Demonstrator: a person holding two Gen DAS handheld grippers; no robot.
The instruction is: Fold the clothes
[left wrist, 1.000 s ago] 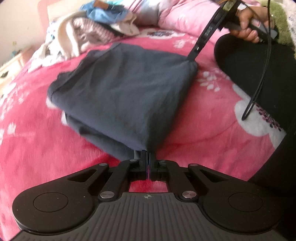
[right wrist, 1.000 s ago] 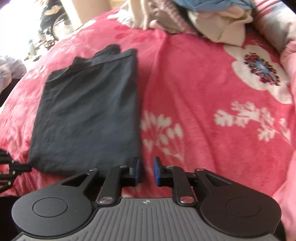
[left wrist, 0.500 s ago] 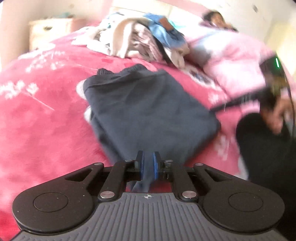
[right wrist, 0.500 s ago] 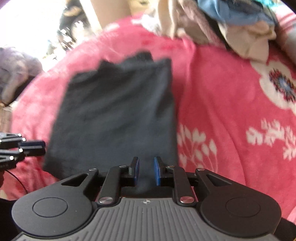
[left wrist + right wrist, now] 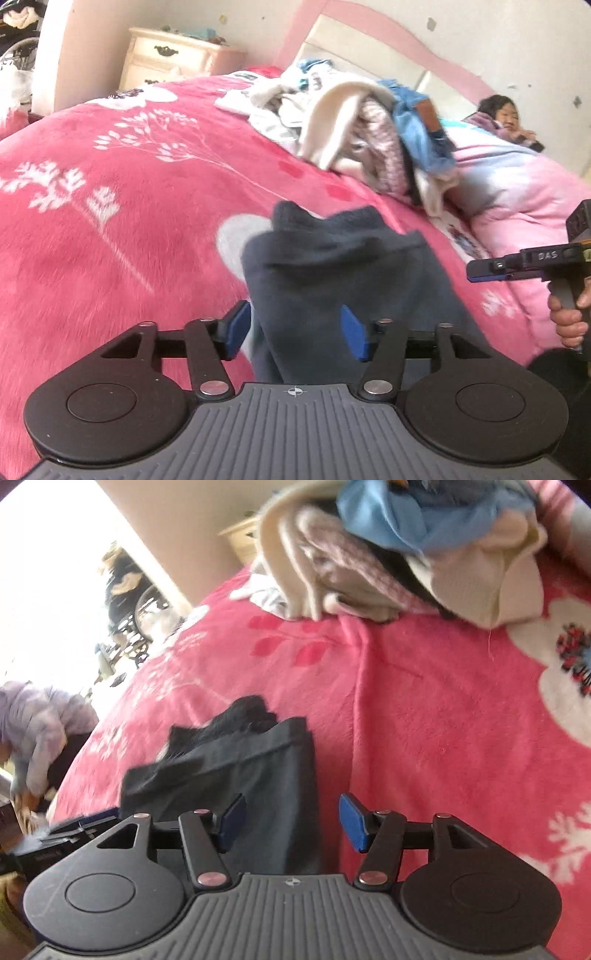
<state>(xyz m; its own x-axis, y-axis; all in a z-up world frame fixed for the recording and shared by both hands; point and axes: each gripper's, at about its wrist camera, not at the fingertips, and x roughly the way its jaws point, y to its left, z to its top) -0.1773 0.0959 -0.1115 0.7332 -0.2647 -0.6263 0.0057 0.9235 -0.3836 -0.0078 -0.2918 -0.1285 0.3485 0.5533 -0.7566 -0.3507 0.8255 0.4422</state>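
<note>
A folded dark garment [image 5: 343,280] is laid on the pink bed [image 5: 110,229], an unfolded clothes heap [image 5: 369,133] behind it; both grippers' fingers [image 5: 238,328] [image 5: 352,821], just opened, are seen spread apart and empty; a nightstand [image 5: 170,55] is shown only in the left view.

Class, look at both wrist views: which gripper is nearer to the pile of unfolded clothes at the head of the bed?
Hard to separate. Left gripper and right gripper both hover open over the folded dark garment, the pile beyond.
</note>
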